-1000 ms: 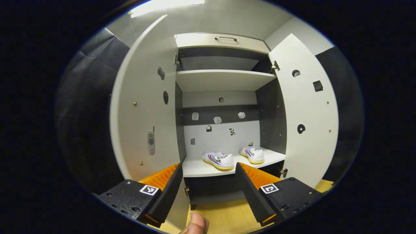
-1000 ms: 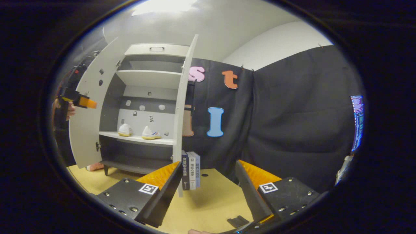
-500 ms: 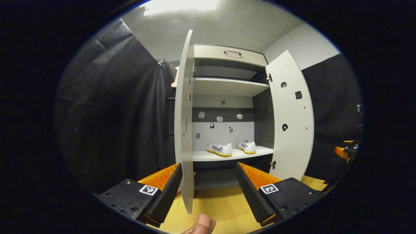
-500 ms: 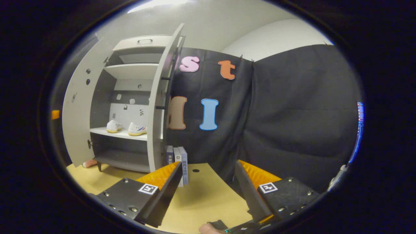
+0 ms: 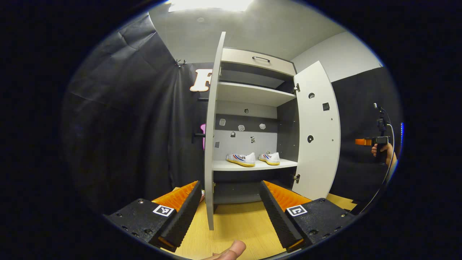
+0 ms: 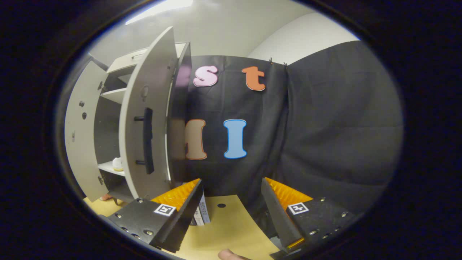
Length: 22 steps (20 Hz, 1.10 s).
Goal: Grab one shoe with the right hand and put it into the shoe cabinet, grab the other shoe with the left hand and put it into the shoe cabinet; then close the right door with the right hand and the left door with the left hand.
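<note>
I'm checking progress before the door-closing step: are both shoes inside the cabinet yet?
Yes, both are in. The two shoes sit side by side on the lower shelf, and both doors stand open.

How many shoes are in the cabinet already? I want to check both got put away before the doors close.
2. Both sit side by side on the lower shelf: one shoe to the left, the other shoe to the right, nearer the right door.
</note>
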{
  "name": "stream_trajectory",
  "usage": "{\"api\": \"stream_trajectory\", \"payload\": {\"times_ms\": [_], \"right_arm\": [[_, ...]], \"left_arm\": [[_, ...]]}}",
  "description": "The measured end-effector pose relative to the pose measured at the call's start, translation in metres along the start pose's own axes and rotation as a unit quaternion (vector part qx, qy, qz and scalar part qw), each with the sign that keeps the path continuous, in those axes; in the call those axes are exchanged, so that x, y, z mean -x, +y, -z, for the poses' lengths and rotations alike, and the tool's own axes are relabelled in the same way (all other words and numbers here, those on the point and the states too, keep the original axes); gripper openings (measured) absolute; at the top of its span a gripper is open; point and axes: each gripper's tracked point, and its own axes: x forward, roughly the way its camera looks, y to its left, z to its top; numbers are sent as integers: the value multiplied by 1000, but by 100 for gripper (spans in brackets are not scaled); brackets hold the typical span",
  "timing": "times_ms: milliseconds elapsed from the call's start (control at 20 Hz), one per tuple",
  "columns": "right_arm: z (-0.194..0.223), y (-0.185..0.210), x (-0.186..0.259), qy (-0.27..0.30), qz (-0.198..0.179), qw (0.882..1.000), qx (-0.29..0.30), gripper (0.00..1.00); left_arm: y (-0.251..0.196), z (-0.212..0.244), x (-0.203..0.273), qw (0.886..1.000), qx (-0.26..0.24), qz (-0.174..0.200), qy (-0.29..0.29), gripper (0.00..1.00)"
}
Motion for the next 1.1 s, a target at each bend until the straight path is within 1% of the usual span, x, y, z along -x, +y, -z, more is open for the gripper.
{"api": "stream_trajectory", "payload": {"times_ms": [50, 100, 150, 300, 400, 450, 500, 550, 600, 650, 700, 750, 800, 850, 900, 950, 1100], "right_arm": [[-4, -1, -9, 4, 3, 1000, -5, 97], [-7, 0, -18, 6, 3, 1000, -8, 96], [-10, 5, -27, 10, 2, 1000, -10, 97], [-11, 23, -47, 23, -6, 1000, -14, 96], [-7, 46, -56, 35, -16, 999, -14, 97], [-7, 57, -57, 34, -21, 999, -5, 97], [-11, 69, -58, 29, -28, 999, 2, 99], [-15, 82, -58, 26, -38, 999, 5, 98], [-17, 96, -55, 23, -47, 999, 6, 96], [-21, 111, -51, 15, -59, 998, 7, 96], [-25, 119, -50, 8, -57, 998, 15, 96], [-26, 118, -54, -1, -45, 999, 29, 94], [-25, 116, -46, -3, -37, 999, 33, 91], [-24, 115, -42, 1, -30, 999, 23, 91], [-21, 118, -42, 5, -26, 1000, 13, 89], [-21, 121, -42, 2, -26, 1000, 10, 91], [-22, 131, -38, 2, -30, 1000, 7, 91]], "left_arm": [[2, 2, 1, 1000, -3, 0, 6, 95], [5, 6, 2, 1000, -6, 0, 11, 98], [7, 6, 3, 1000, -8, 0, 14, 98], [6, 4, 6, 1000, -4, 13, 4, 98], [11, 3, 9, 1000, -9, 10, -2, 98], [14, 3, 10, 1000, -15, 6, -3, 96], [18, 3, 12, 1000, -17, 2, -2, 97], [22, 4, 13, 1000, -19, -5, -1, 97], [27, 6, 14, 1000, -19, -8, 2, 95], [30, 9, 14, 1000, -19, -11, 5, 97], [34, 13, 15, 1000, -16, -13, 10, 95], [38, 16, 17, 1000, -13, -16, 14, 98], [43, 19, 19, 1000, -10, -19, 15, 98], [48, 19, 20, 1000, -9, -23, 14, 98], [54, 19, 21, 1000, -10, -27, 12, 98], [58, 17, 22, 999, -11, -31, 8, 98], [59, 18, 24, 999, -10, -37, 8, 97]]}}
